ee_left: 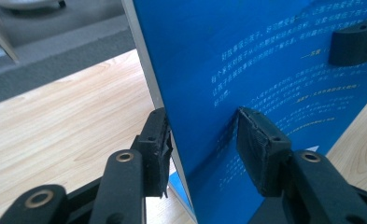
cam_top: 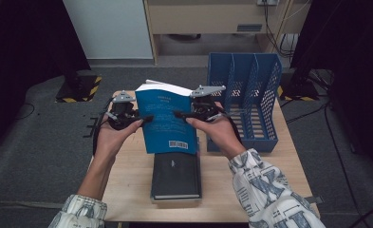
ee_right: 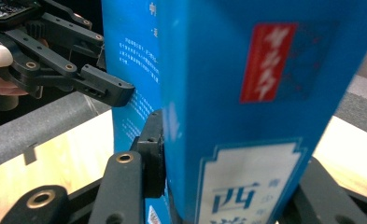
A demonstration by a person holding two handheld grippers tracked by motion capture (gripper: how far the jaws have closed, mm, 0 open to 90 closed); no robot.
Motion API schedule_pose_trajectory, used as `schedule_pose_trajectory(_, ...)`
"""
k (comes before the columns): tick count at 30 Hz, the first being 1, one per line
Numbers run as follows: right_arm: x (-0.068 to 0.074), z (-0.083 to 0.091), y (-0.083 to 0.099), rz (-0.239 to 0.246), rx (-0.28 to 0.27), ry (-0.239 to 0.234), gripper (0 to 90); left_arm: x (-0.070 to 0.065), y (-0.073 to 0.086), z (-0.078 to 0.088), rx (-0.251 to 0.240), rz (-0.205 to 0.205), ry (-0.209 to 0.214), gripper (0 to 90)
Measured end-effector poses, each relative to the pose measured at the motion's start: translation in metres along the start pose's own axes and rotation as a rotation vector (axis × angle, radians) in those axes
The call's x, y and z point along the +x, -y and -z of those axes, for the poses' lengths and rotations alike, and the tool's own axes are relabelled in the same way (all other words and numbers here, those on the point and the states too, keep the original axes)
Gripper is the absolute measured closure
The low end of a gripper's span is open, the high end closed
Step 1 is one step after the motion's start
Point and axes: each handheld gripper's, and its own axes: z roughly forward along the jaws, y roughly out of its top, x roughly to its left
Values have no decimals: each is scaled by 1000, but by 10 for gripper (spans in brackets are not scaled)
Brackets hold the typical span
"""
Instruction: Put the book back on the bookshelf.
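A blue book [cam_top: 167, 118] stands upright and slightly tilted above the wooden table [cam_top: 127, 180], its back cover with a barcode facing me. My left gripper [cam_top: 146, 118] grips its left edge. In the left gripper view the book [ee_left: 265, 56] runs between the jaws of the left gripper [ee_left: 204, 144], with one pad on the cover and the other at the page side. My right gripper [cam_top: 179, 114] holds the right edge. The right gripper [ee_right: 237, 172] straddles the book's spine [ee_right: 246, 93] in the right gripper view. A black book [cam_top: 176, 175] lies flat below.
A blue mesh file organizer [cam_top: 250, 95] with several upright slots stands on the table's right side, close to the right hand. Bare wood shows left of the black book. Dark floor and cables surround the table.
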Motion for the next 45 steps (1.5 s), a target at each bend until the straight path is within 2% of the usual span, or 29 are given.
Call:
schedule_pose_trajectory(6,12,13,9,26,-13,-19,567,-13,10,10,-50,-18,-6,531)
schedule_pose_trajectory(10,20,20,16,51,-25,-38,560,-16,17,13,-82,-22,-8,522)
schedule_pose_trajectory(15,22,22,17,66,-30,-49,547,-18,21,14,-104,-21,-6,513)
schedule_pose_trajectory(25,23,24,8,95,-70,-89,503,-21,24,15,-121,-26,-3,489)
schedule_pose_trajectory(32,25,25,-2,113,-91,-130,473,-21,25,14,-115,-26,-2,473)
schedule_pose_trajectory(45,24,19,-2,115,-112,-141,548,-21,29,12,-119,-20,1,460)
